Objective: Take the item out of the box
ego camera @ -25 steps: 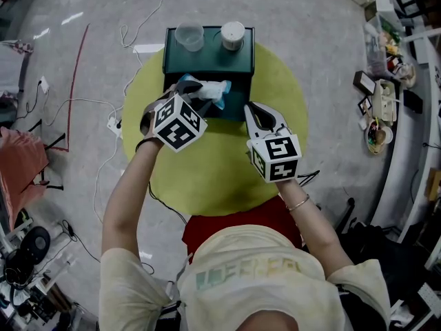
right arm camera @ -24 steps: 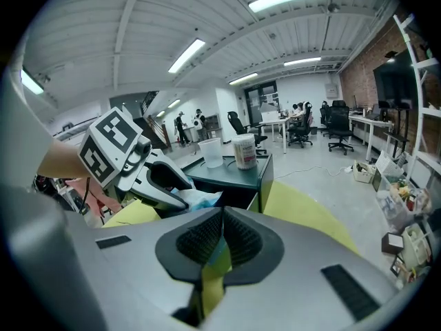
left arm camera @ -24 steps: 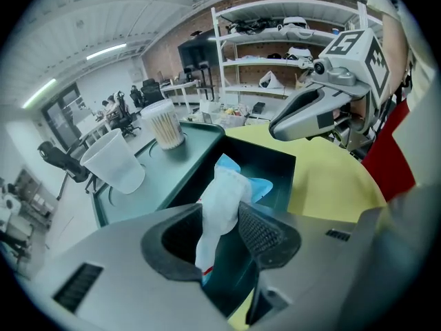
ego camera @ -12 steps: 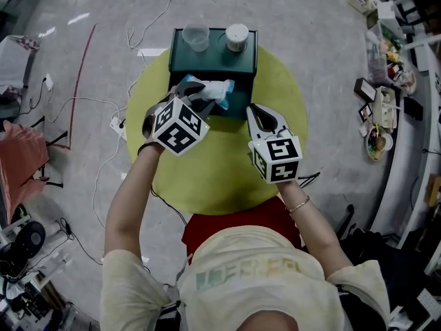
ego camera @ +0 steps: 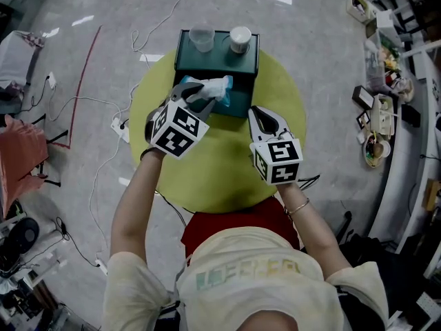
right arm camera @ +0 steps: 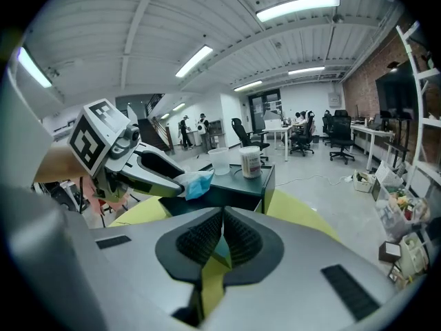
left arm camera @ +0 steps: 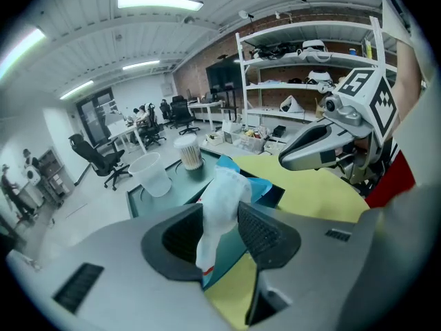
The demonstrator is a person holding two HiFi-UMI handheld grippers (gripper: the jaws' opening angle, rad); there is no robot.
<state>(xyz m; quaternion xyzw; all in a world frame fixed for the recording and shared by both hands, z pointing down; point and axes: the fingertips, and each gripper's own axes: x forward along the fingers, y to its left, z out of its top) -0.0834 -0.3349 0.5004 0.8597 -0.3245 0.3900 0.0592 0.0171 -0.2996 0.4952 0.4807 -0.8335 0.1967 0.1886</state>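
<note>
Near edge: the person's arms reach in over a round yellow table (ego camera: 207, 178).

Right gripper (ego camera: 260, 116) is at about 3 o'clock from the table's centre, low over bare tabletop. Its own view shows the jaws pressed together (right arm camera: 222, 236) with nothing between them. It is idle and stands apart from the box.

Left gripper (ego camera: 195, 95) is at about 11 o'clock, angled down toward the box. Its jaws stand fairly wide but are pinching the item (ego camera: 215, 86), a soft white and blue packet. In its own view (left arm camera: 220, 226) the packet (left arm camera: 224, 198) is squeezed between the pads, with one end poking out past the tips and the other trailing below.

Box (ego camera: 217, 59): dark green, at 12 o'clock on the table's far edge, with its open part on the near side. The right gripper view shows the packet (right arm camera: 196, 183) raised in front of the box (right arm camera: 227, 195), at about the level of its top. More blue shows at the opening; I cannot tell whether it is part of the packet or something left inside.

On the box's closed far part stand a clear cup (ego camera: 202, 38) and a white jar (ego camera: 240, 38), both upright and untouched.

Progress, as I judge it: the grasp is made and the packet is lifted mostly or wholly out. What is left is to bring it clear toward 6 o'clock and set it on the table. The risk is a trailing end catching on the opening.
</note>
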